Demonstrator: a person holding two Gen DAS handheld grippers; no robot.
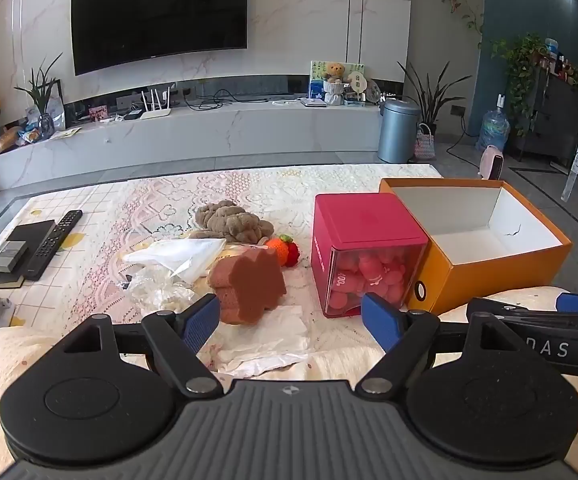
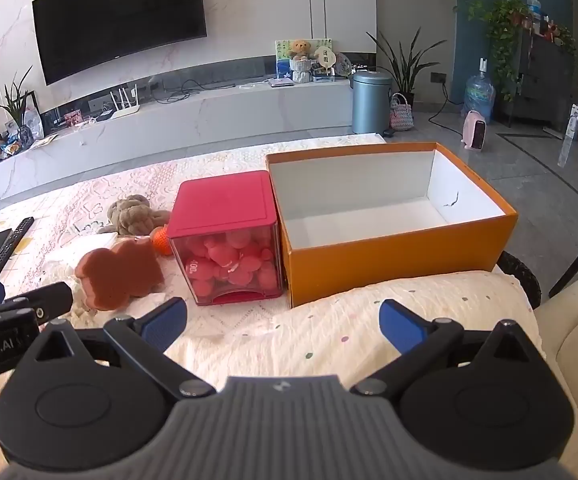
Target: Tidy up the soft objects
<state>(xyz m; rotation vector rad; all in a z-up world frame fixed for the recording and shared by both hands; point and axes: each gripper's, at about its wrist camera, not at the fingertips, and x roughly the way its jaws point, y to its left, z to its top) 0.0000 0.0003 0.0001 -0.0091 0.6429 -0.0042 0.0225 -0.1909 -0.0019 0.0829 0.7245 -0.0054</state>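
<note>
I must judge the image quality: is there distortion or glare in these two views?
Left wrist view: fisheye bends the TV edges and darkens the corners; the orange box is sharp. Right wrist view: same curving, bright daylight glare on the floor; the pink container stays clear.
</note>
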